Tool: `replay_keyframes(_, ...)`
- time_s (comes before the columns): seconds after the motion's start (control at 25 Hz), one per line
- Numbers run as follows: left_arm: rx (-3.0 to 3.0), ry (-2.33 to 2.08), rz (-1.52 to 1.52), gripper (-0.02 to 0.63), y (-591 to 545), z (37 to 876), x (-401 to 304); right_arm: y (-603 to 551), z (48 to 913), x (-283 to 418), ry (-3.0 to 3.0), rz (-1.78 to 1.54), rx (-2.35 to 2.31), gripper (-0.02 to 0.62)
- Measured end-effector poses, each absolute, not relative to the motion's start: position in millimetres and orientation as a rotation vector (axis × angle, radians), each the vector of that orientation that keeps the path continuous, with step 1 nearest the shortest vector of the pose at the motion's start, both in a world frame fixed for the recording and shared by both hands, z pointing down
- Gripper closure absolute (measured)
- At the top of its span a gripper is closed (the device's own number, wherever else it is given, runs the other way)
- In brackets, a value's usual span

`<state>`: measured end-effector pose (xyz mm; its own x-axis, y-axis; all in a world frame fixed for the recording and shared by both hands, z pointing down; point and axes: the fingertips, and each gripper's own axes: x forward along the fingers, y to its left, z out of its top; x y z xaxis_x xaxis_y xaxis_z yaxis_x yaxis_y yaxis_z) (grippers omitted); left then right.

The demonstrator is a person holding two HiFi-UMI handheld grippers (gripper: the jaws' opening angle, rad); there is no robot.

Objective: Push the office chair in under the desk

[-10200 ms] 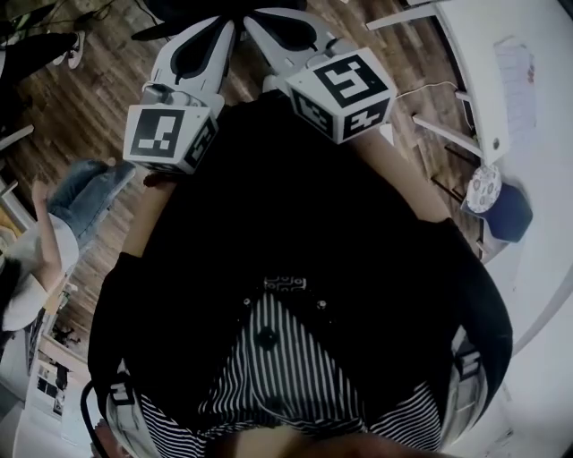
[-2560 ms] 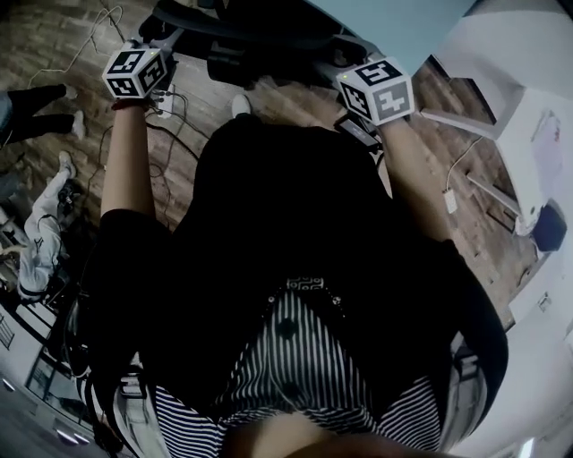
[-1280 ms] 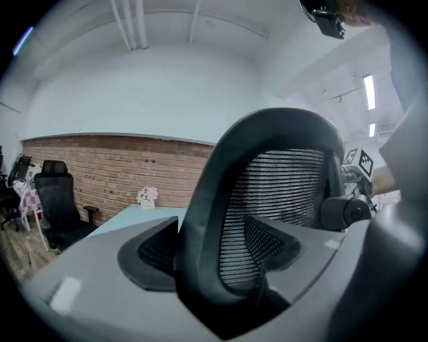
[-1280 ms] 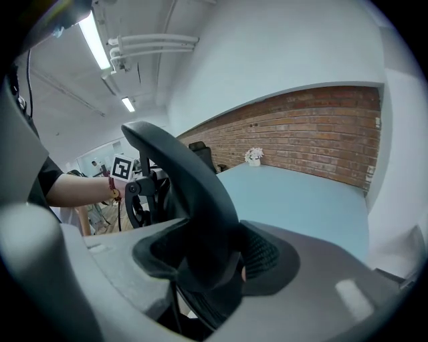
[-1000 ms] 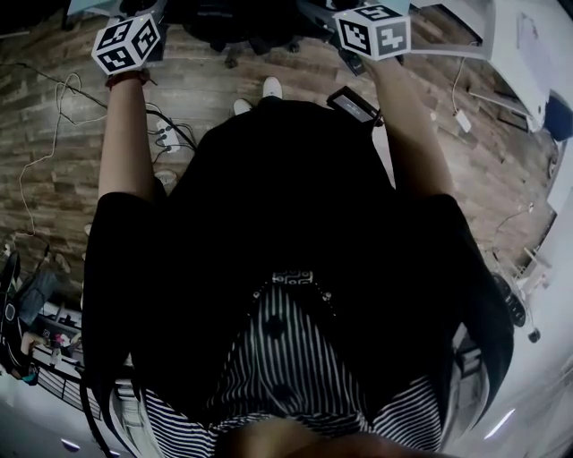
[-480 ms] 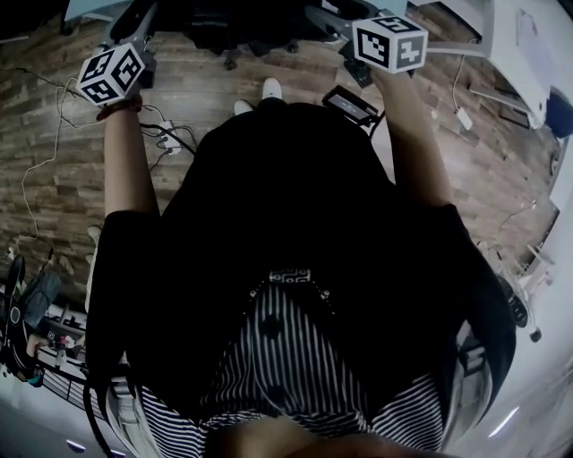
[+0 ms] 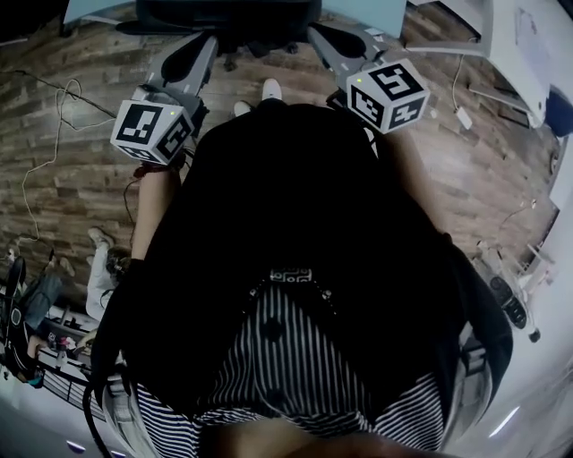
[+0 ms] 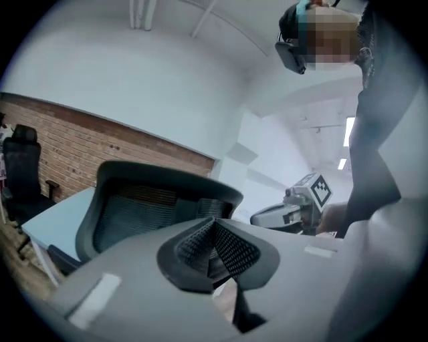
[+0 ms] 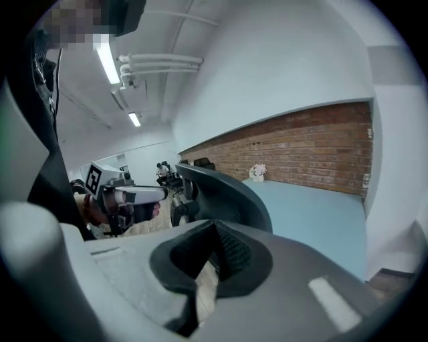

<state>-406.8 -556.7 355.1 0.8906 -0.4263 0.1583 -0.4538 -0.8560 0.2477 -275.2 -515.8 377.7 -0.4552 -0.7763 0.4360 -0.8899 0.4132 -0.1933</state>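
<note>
The black office chair (image 7: 228,13) stands at the top edge of the head view, its seat tucked under the light-blue desk (image 7: 376,11). My left gripper (image 7: 204,45) and right gripper (image 7: 318,34) both point at it from a short way back, apart from it. In the left gripper view my left gripper (image 8: 214,235) is shut with nothing between its pads, and the mesh chair back (image 8: 147,207) lies just beyond. In the right gripper view my right gripper (image 9: 212,257) is shut and empty too, beside the chair back (image 9: 224,194) and the desk top (image 9: 314,214).
Cables (image 7: 54,98) trail over the wooden floor at the left. A white desk (image 7: 528,54) stands at the far right. A brick wall (image 9: 314,150) runs behind the blue desk, with a small flower pot (image 9: 257,172) on it. Another black chair (image 8: 20,160) stands at the left.
Both grippers have drawn back from the chair toward my body, elbows bent. The chair now sits further under the desk, at the frame's top edge.
</note>
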Motion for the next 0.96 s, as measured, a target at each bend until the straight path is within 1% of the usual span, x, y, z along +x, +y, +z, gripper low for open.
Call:
replay_keyframes(0.12,2.797,-0.61,0.161,0.603,-541.7,353.5,-379.3,-514.5,367.5,-292.1,-2.447,0.598,1.483,0.595)
replay_keyframes(0.24,2.79,-0.602,0.205,0.603,-534.7,361.0,-369.3,-509.7,367.5,-312.0,-2.46,0.562,1.419,0.595)
replay_keyframes(0.96,2.864,-0.577,0.212,0.603,-524.6,356.3,-373.3,-503.7,380.7,-342.5,-2.471,0.516,1.233,0.595)
